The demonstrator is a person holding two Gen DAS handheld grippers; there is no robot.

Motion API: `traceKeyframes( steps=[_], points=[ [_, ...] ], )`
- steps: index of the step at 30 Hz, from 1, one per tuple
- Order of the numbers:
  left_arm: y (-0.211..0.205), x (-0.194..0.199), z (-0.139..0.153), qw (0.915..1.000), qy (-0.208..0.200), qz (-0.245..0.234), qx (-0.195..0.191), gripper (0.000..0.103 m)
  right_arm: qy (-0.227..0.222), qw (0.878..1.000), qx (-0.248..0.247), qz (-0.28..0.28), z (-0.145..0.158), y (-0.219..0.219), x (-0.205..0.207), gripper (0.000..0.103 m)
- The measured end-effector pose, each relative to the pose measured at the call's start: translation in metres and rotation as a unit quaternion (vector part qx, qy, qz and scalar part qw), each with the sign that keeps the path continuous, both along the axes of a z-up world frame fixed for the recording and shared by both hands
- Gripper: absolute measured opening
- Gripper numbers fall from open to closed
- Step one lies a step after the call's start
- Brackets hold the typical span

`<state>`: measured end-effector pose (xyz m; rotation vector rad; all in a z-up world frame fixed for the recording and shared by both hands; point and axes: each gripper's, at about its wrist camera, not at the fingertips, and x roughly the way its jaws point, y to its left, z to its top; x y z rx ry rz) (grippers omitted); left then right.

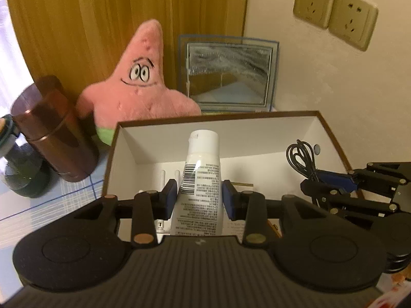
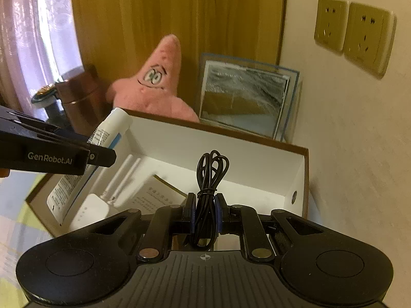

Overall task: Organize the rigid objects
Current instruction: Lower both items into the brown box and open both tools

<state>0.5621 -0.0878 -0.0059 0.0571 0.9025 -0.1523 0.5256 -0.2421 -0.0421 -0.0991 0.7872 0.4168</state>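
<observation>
My left gripper (image 1: 200, 196) is shut on a white tube (image 1: 201, 169) with printed text and a barcode, cap pointing away, held over an open white box with a brown rim (image 1: 331, 128). My right gripper (image 2: 205, 209) is shut on a coiled black cable (image 2: 209, 177) above the same box (image 2: 304, 179). In the left wrist view the right gripper (image 1: 310, 183) and its cable (image 1: 301, 157) hang over the box's right side. In the right wrist view the left gripper (image 2: 102, 154) and the tube (image 2: 113, 127) are at the box's left end. A white router with two antennas (image 2: 92, 209) and a paper leaflet (image 2: 156, 195) lie inside.
Behind the box lean a pink star plush (image 1: 143, 82) and a glass picture frame (image 1: 228, 74). A brown metal canister (image 1: 54, 131) and a dark green jar (image 1: 20, 169) stand to the left on a checked cloth (image 1: 69, 195). The cream wall with two sockets (image 1: 334, 12) lies close on the right.
</observation>
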Motion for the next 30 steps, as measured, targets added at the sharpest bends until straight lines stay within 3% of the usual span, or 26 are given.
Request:
traceKeyframes(
  steps=[13, 30],
  points=[
    [-0.007, 0.041, -0.042, 0.9992, 0.037, -0.013, 0.001, 0.032, 0.033, 0.999, -0.003, -0.018, -0.024, 0.001, 0.029, 0.011],
    [0.008, 0.032, -0.039, 0.9996, 0.025, -0.009, -0.005, 0.040, 0.026, 0.999, -0.002, -0.035, -0.026, -0.003, 0.034, 0.012]
  ],
)
